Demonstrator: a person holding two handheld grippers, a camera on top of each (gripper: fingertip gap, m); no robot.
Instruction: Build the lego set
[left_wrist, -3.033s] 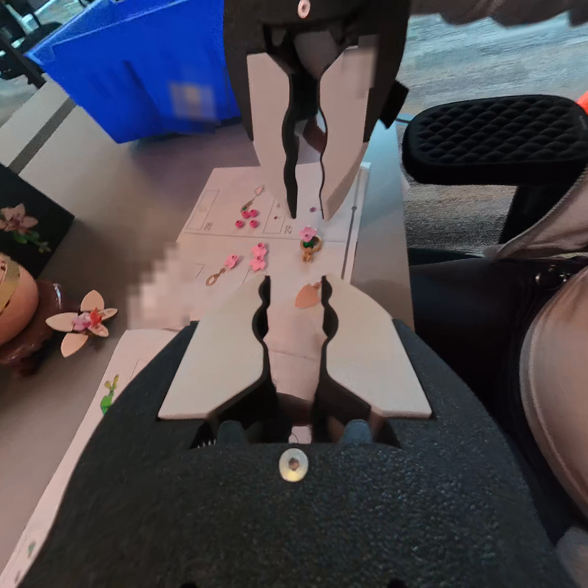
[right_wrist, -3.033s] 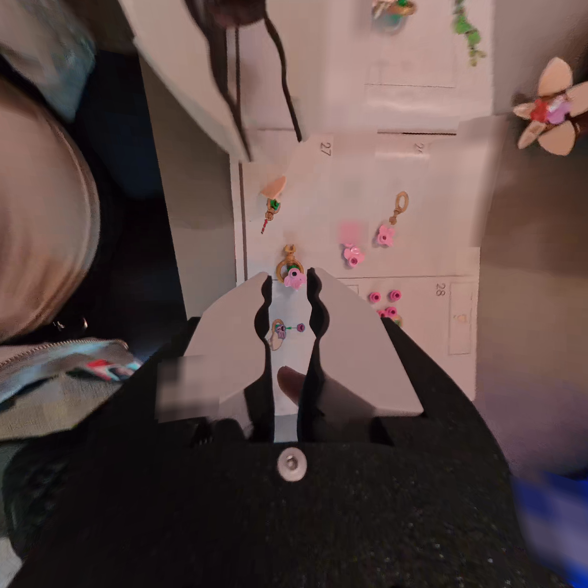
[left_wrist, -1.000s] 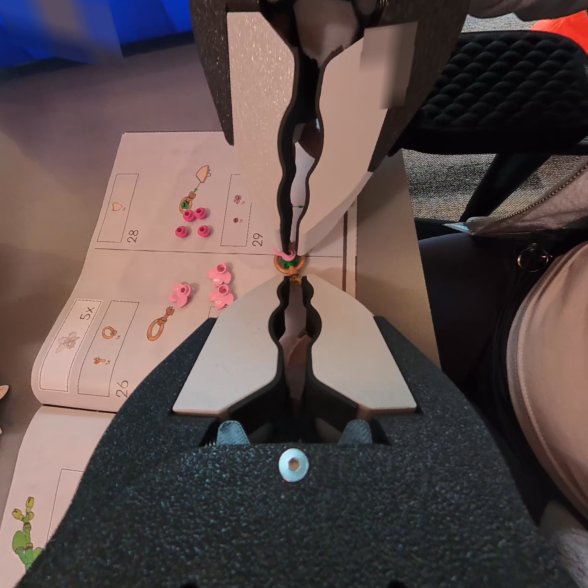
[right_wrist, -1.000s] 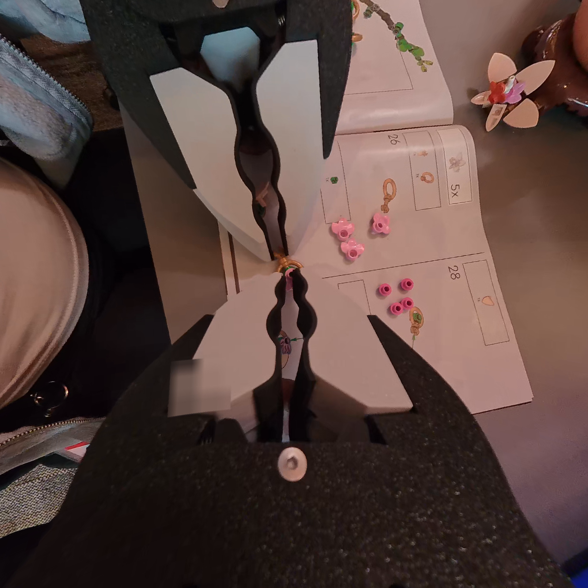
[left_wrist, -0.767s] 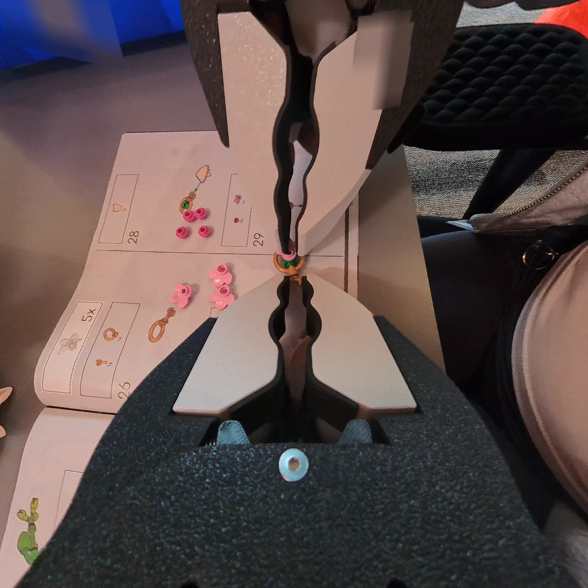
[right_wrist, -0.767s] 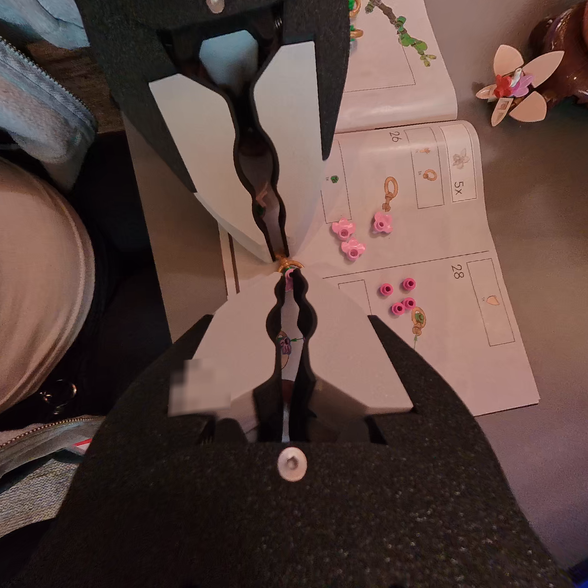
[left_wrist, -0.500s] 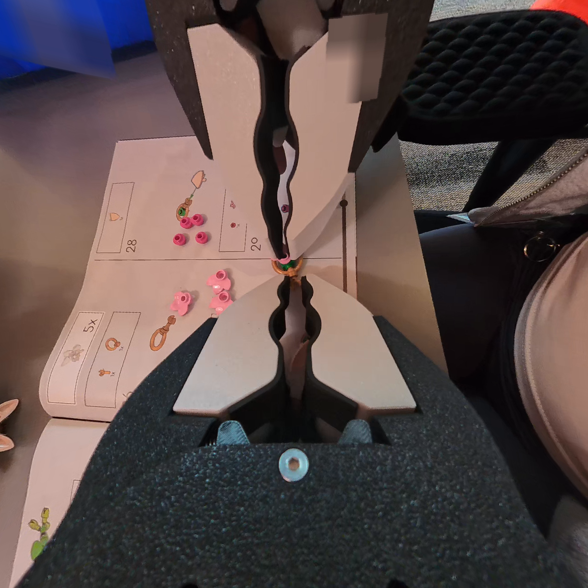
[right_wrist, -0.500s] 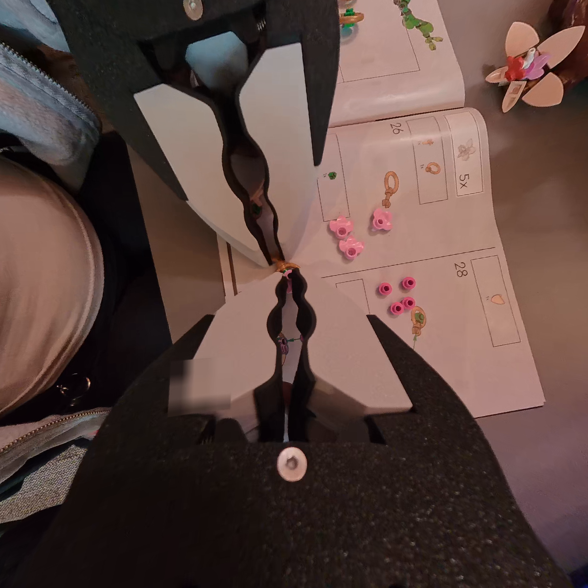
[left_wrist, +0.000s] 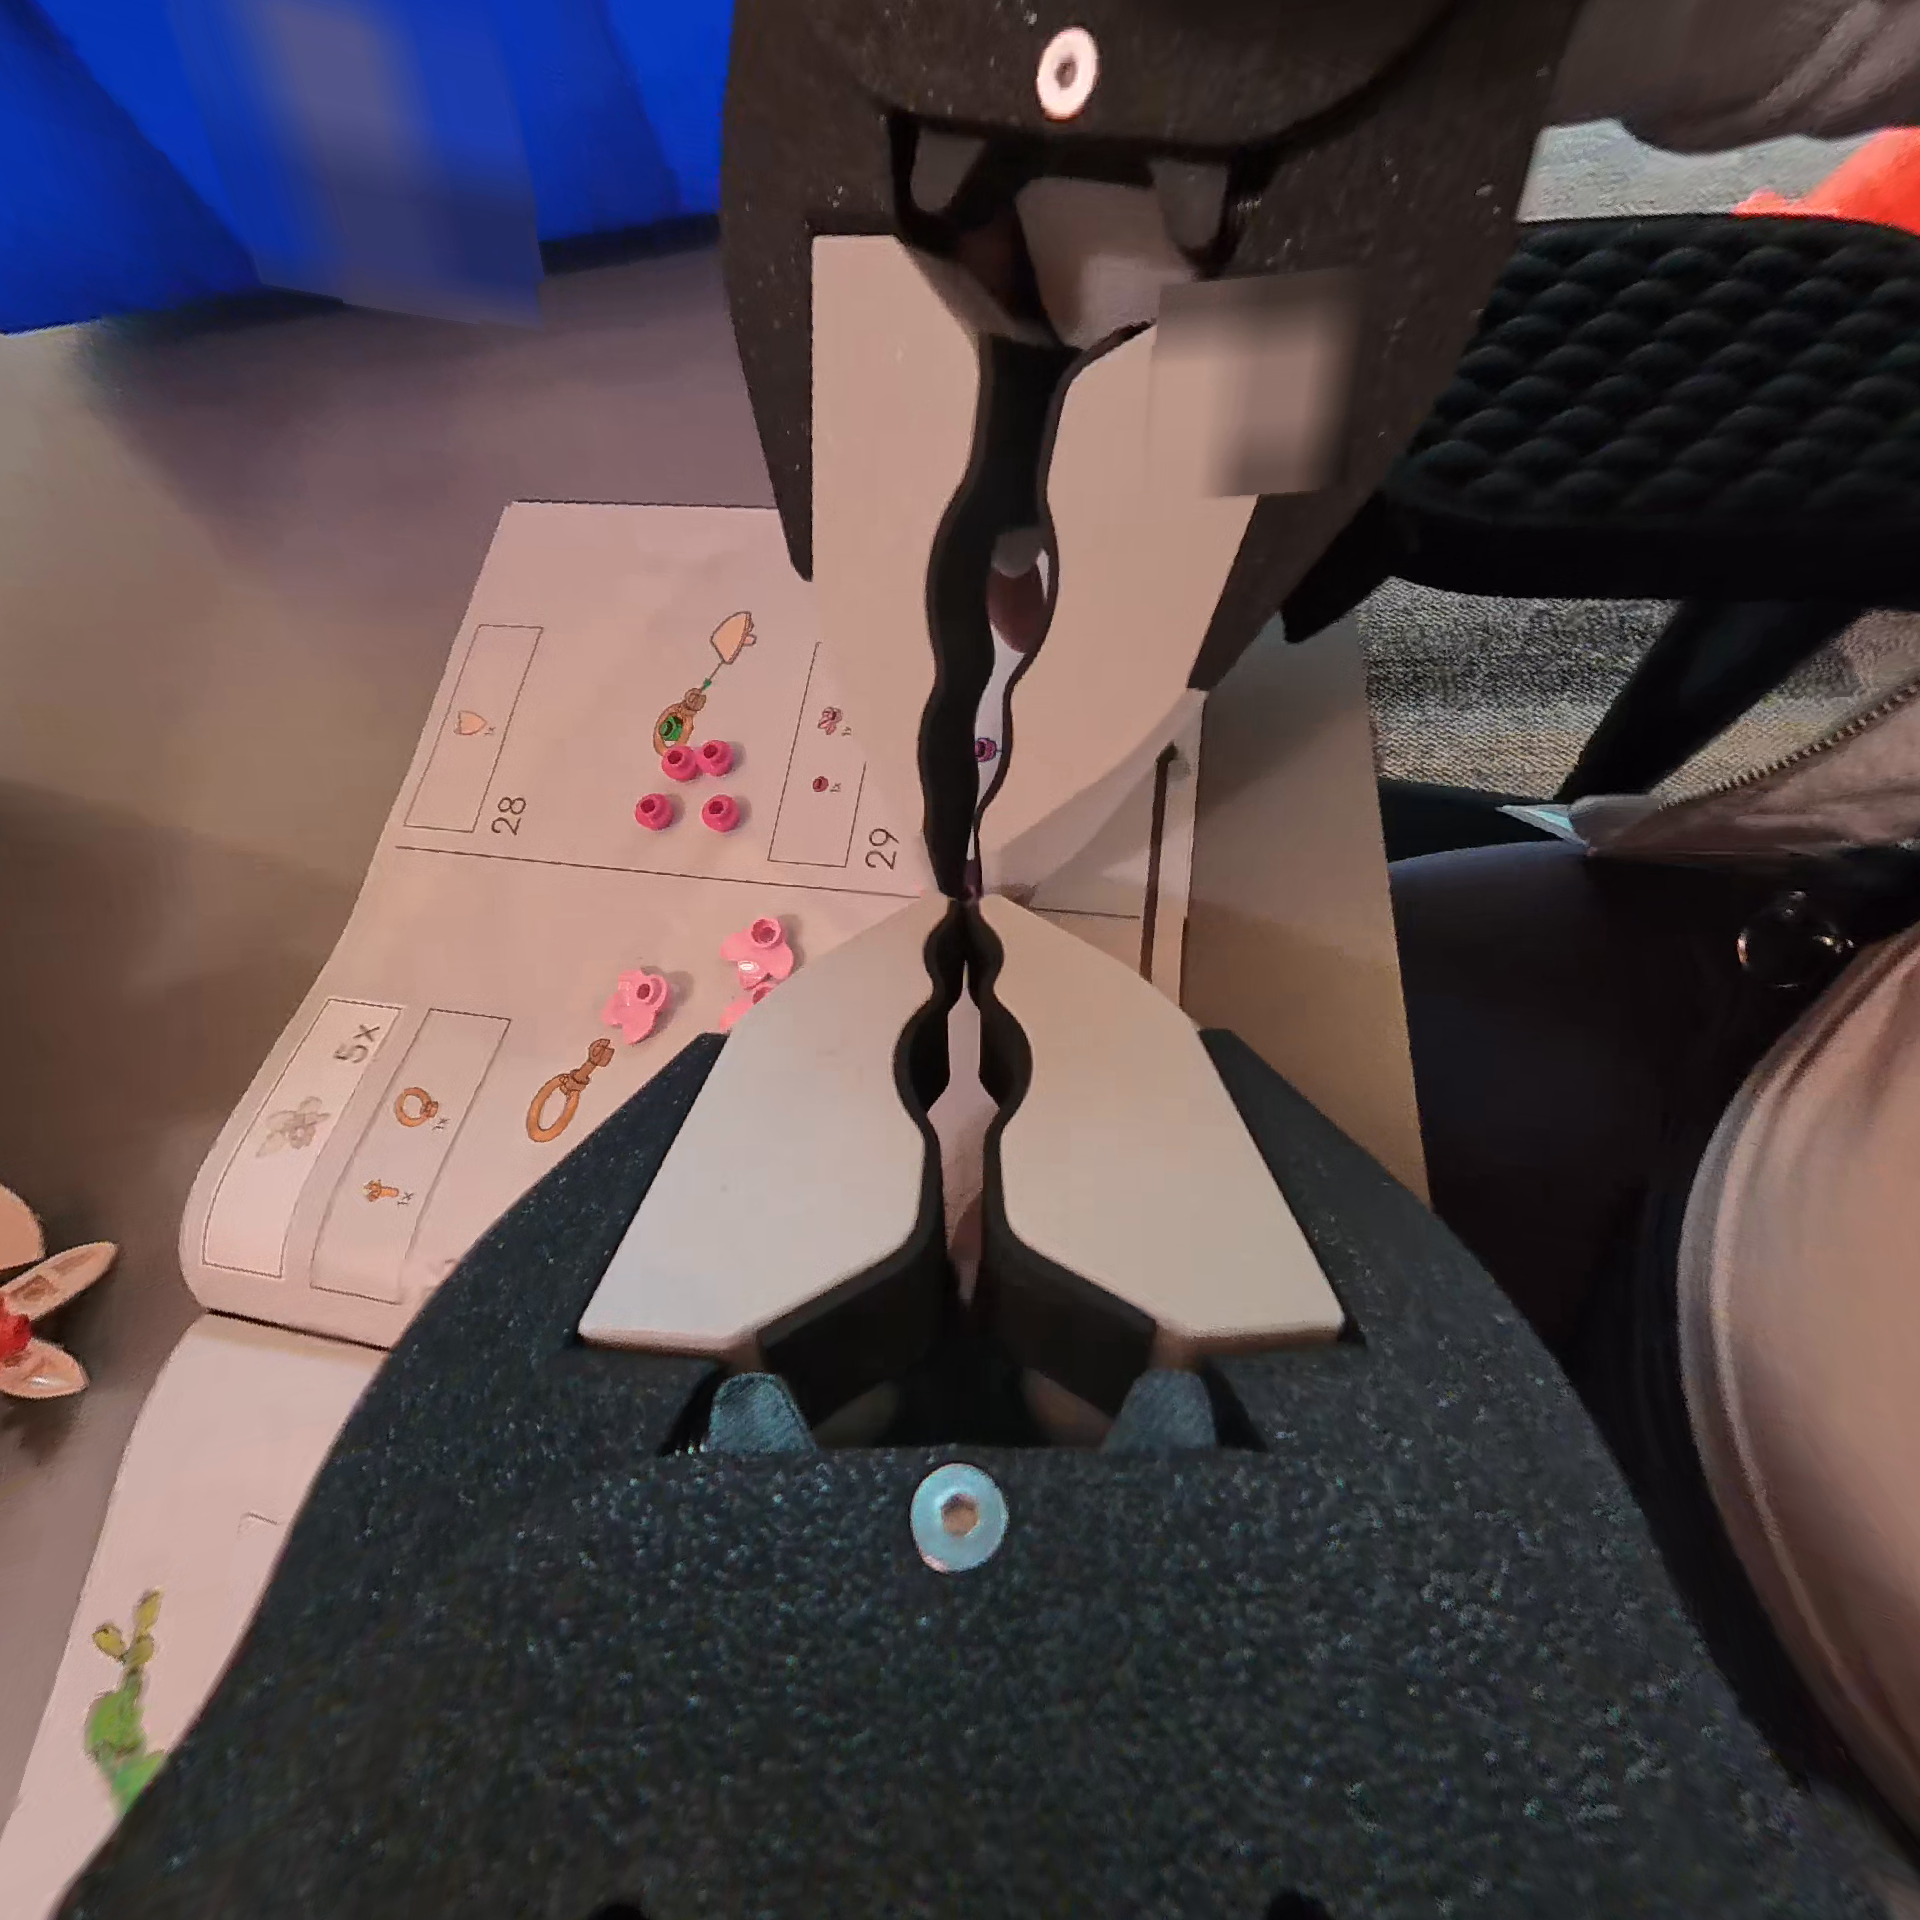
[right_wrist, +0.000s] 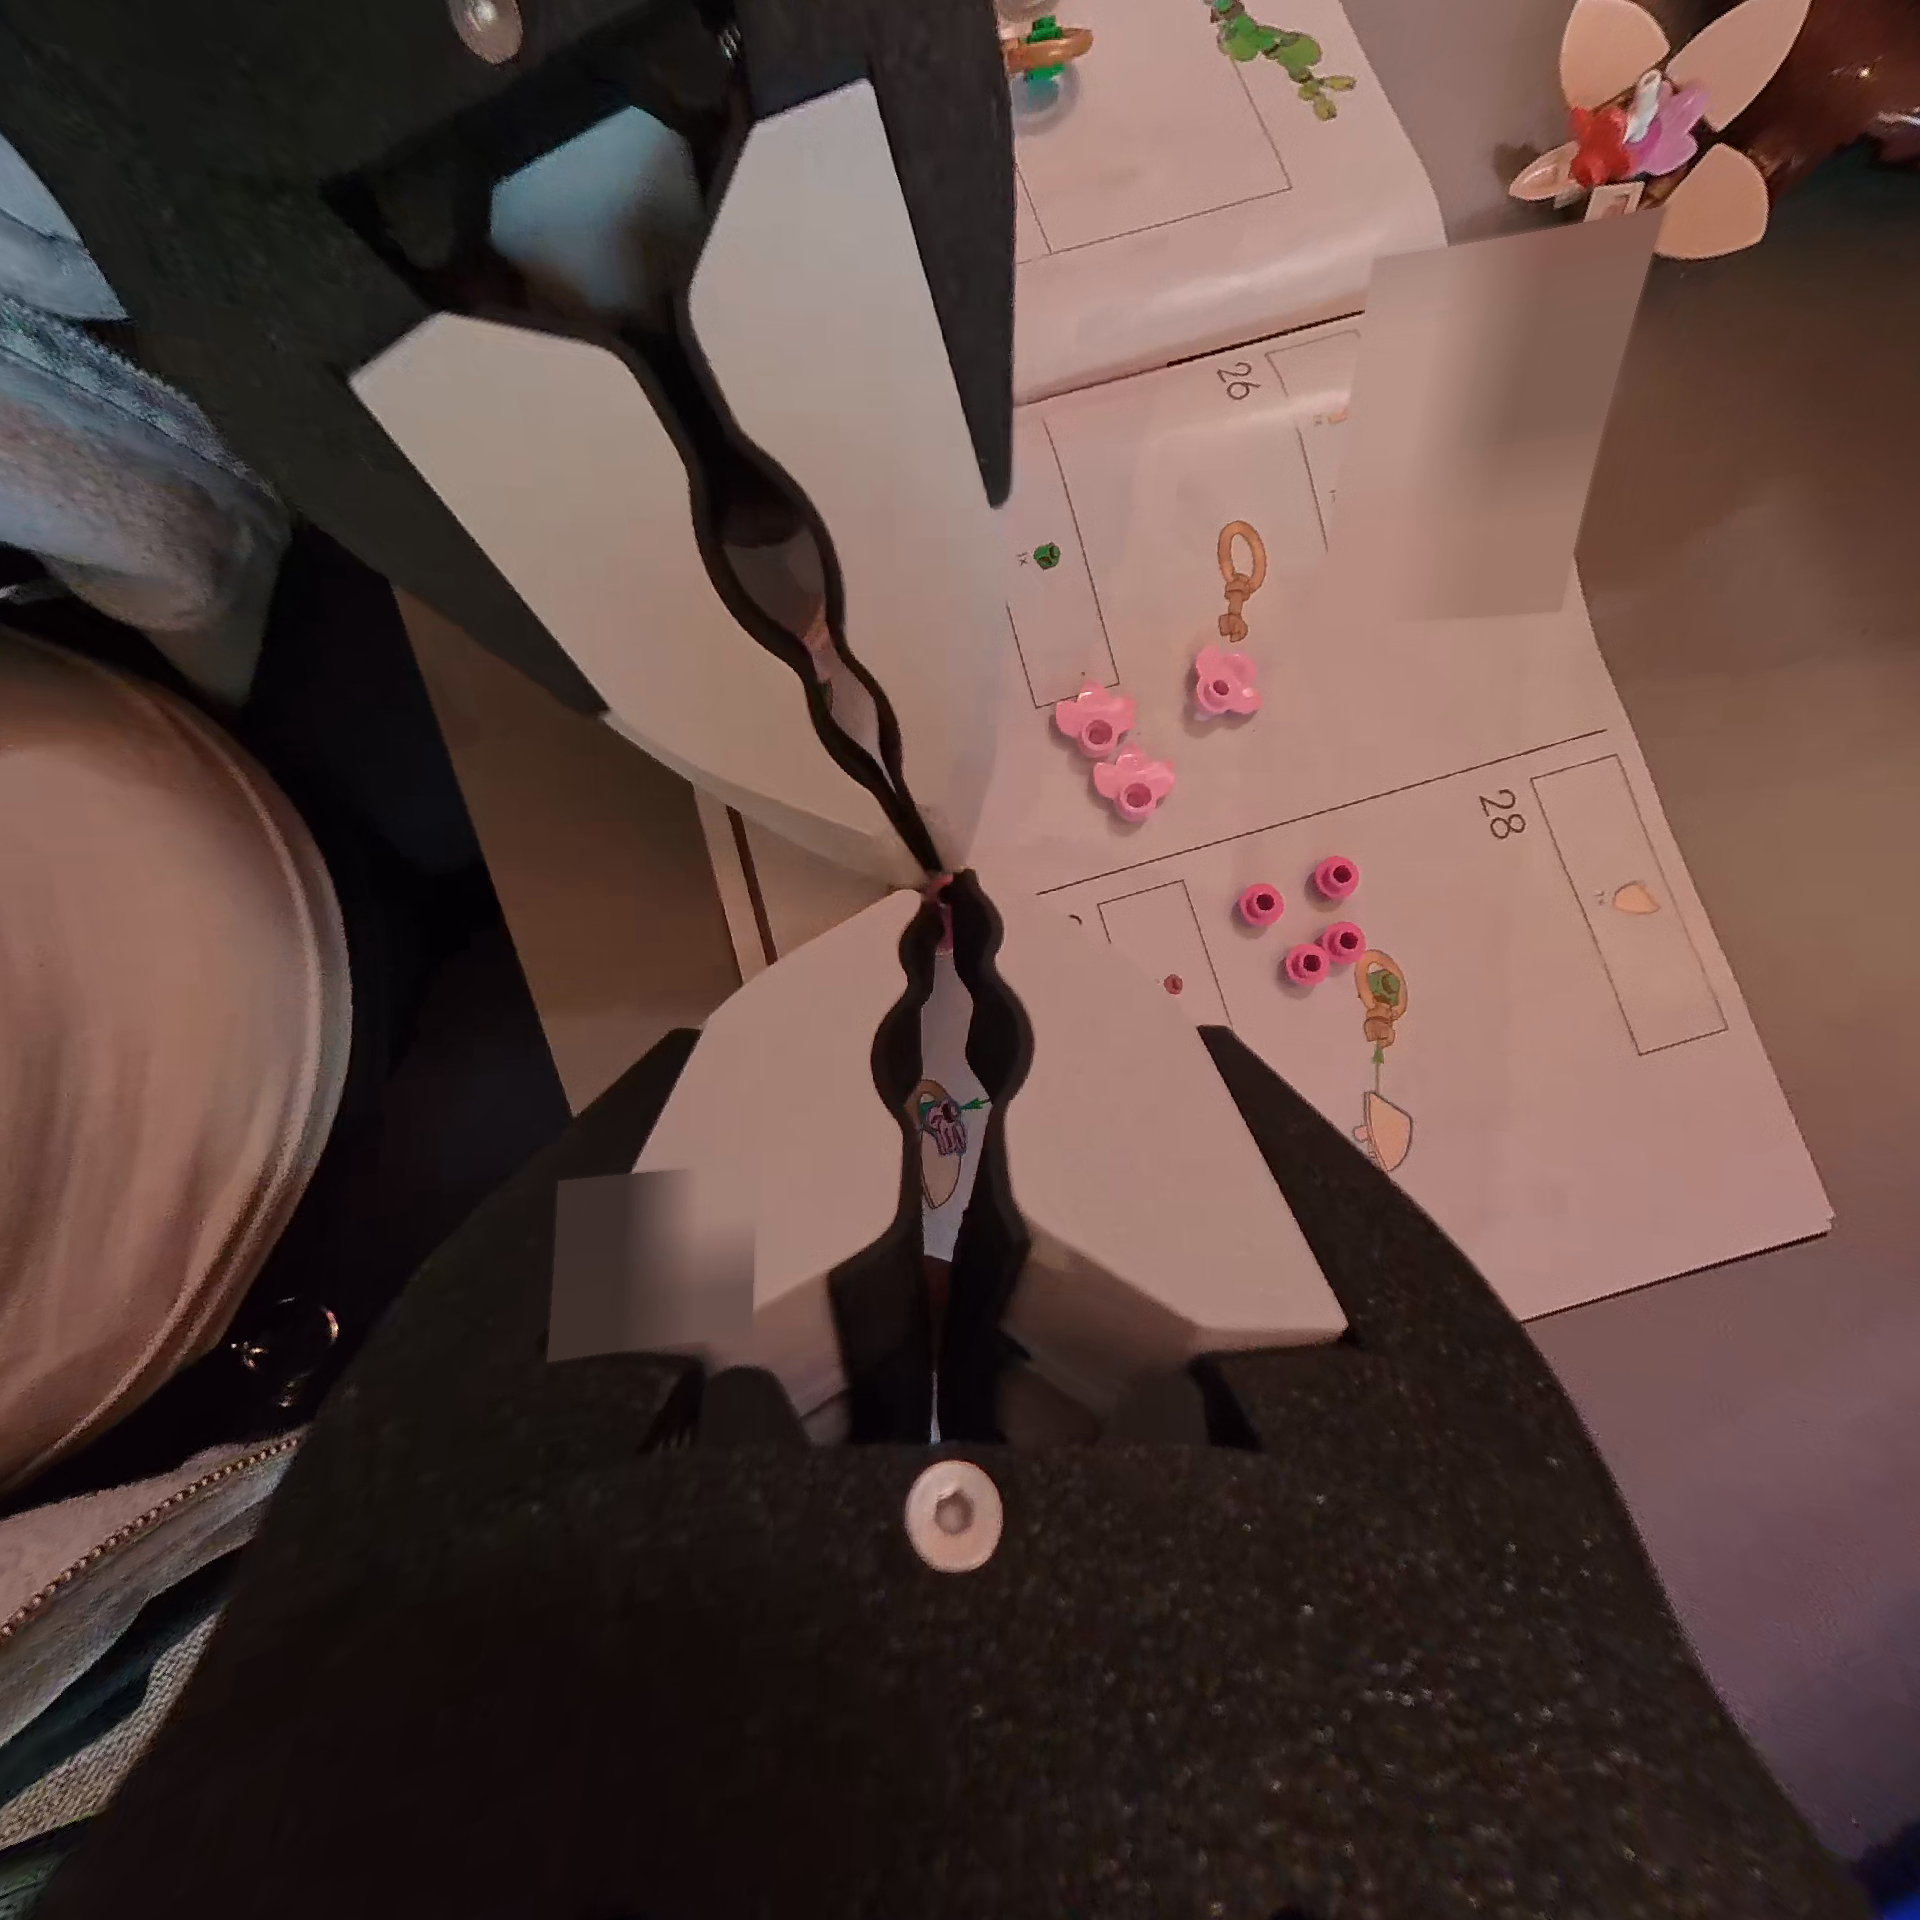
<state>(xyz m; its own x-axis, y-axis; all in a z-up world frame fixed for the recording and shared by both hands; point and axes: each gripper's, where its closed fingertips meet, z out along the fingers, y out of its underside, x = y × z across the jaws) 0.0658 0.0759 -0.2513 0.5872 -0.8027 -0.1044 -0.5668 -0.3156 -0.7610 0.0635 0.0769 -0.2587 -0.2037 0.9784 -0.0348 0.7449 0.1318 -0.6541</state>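
Only from the right wrist: right claw (right_wrist: 943, 902) pinching a pink piece (right_wrist: 942, 914); left pressed together.

It looks like an office or hobby workspace. A grey bench (left_wrist: 260, 582) carries an open building-toy instruction booklet (left_wrist: 582, 894) with small pink toy flower pieces (right_wrist: 1132, 779) lying on its pages. A black padded chair armrest (left_wrist: 1683, 405) stands over grey carpet (left_wrist: 1475, 675), and a blue bin (left_wrist: 312, 125) sits behind the bench.
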